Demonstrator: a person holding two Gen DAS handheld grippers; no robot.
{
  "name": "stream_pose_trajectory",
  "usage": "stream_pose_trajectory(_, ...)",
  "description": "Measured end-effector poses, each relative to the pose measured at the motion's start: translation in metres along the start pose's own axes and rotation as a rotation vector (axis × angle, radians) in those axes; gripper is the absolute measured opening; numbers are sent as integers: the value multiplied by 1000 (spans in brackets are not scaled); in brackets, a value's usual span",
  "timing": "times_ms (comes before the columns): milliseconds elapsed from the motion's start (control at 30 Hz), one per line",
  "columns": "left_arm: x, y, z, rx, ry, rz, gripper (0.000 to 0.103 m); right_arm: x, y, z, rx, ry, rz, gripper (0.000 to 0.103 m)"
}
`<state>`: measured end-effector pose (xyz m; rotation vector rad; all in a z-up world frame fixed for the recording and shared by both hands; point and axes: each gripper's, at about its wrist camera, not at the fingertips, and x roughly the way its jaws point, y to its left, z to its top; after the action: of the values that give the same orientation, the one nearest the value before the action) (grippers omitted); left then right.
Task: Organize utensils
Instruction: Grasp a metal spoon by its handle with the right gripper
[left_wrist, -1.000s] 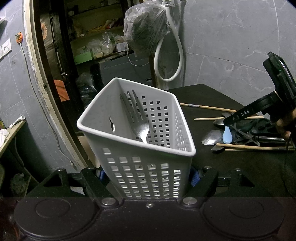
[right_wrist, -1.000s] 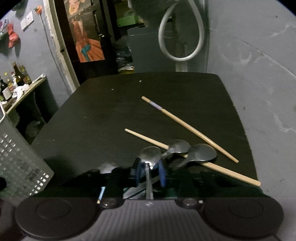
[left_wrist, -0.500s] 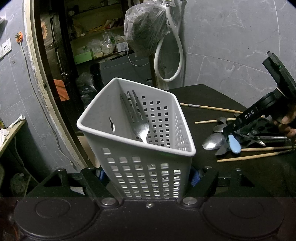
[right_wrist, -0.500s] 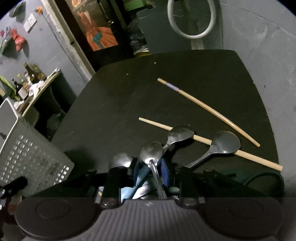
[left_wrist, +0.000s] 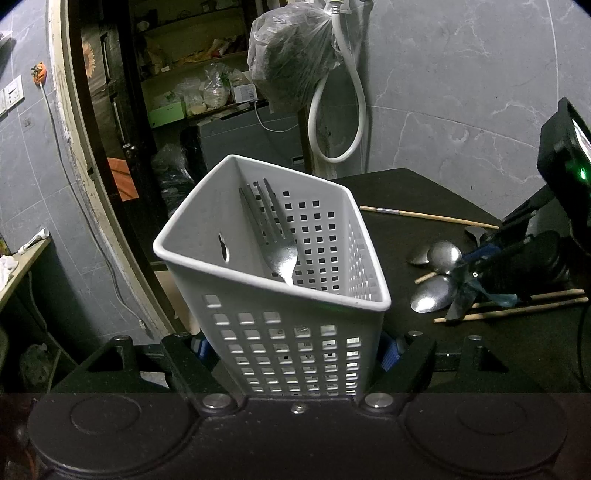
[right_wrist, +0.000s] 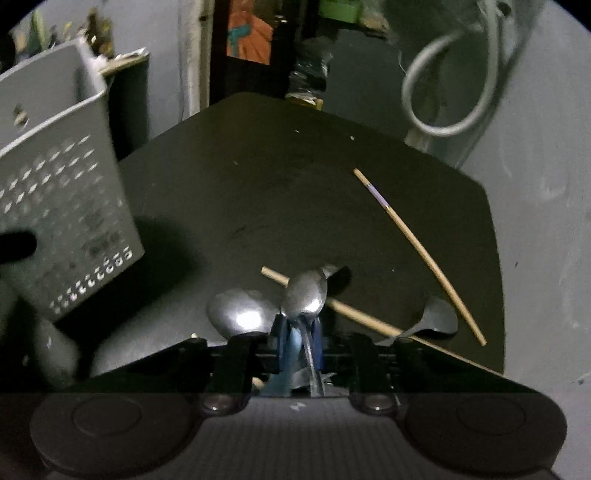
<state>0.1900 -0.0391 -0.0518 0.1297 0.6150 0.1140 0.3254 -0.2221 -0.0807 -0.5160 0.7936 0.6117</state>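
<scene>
A dark table (right_wrist: 280, 192) stands against a grey marbled wall, with a doorway and cluttered shelves behind. On it lie spoons and chopsticks; one chopstick (right_wrist: 417, 243) rests apart near the wall. The left gripper (left_wrist: 295, 350) has its jaws clamped on a white perforated basket (left_wrist: 291, 343), tilted, with one fork (left_wrist: 275, 243) leaning inside. The right gripper (right_wrist: 299, 332) has just been narrowing its jaws, which now pinch the handle of a spoon (right_wrist: 304, 295). Compared with a second ago, the right gripper has swung towards the basket, which now looms at the left of its view.
</scene>
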Motion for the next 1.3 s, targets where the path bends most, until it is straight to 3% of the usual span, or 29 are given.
stream_pose_trajectory(167,1,0,0,-2,1,-1,80,-4,26,-5,-109,-22,-103,4)
stream_pose_trajectory(733,2,1,0,-2,2,0,80,11,23,1,-73,-26,-87,4)
stream_pose_trajectory(833,2,1,-1,-1,2,0,80,14,18,4,-45,-30,-85,10)
stream_pose_trajectory(1000,2,1,0,-2,2,0,80,18,-10,8,111,-31,11,12)
stream_pose_trajectory(1167,2,1,0,-2,3,-1,80,32,-56,10,353,-5,195,29)
stream_pose_trajectory(1300,3,0,-1,-4,3,-1,80,34,-75,8,401,17,207,33)
